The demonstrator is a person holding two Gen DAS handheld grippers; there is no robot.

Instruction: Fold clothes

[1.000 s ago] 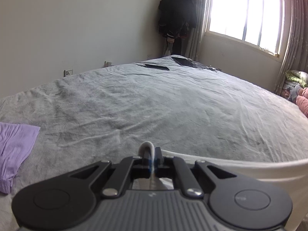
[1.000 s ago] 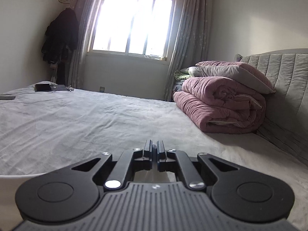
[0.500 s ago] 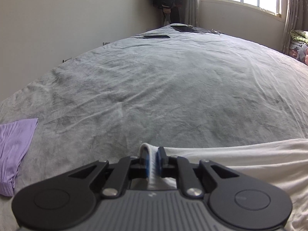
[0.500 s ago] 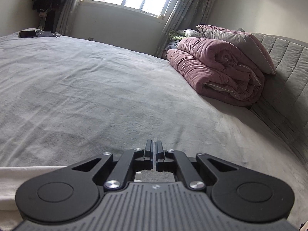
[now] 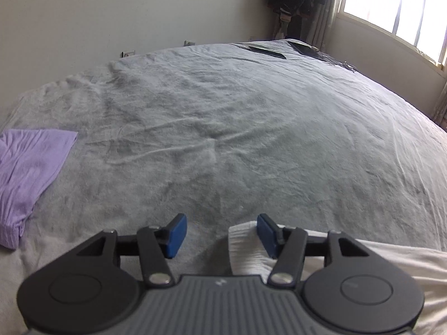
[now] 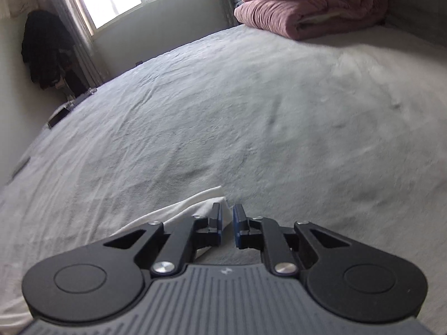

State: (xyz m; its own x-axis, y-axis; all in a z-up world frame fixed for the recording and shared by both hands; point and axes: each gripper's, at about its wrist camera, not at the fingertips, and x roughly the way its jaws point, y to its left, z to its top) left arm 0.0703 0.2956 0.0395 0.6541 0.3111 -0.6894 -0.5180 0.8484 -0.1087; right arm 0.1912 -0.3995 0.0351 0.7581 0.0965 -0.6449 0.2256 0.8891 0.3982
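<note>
Left wrist view: left gripper (image 5: 219, 234) jaws have just been opening, now wide, white garment (image 5: 248, 251) corner loose between them, lying on the grey bed (image 5: 251, 128) near edge. Right gripper (image 6: 227, 224) has just cracked open to a narrow gap beside the garment's other corner (image 6: 195, 206). Looks like the release after a fold; next, regrip for another fold. Purple garment (image 5: 28, 173) sits at left edge.

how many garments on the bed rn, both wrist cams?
2. A crumpled lilac cloth garment lies at the left edge of the grey bedspread. A white cloth garment lies at the near edge, under both grippers. More may sit outside both views.
</note>
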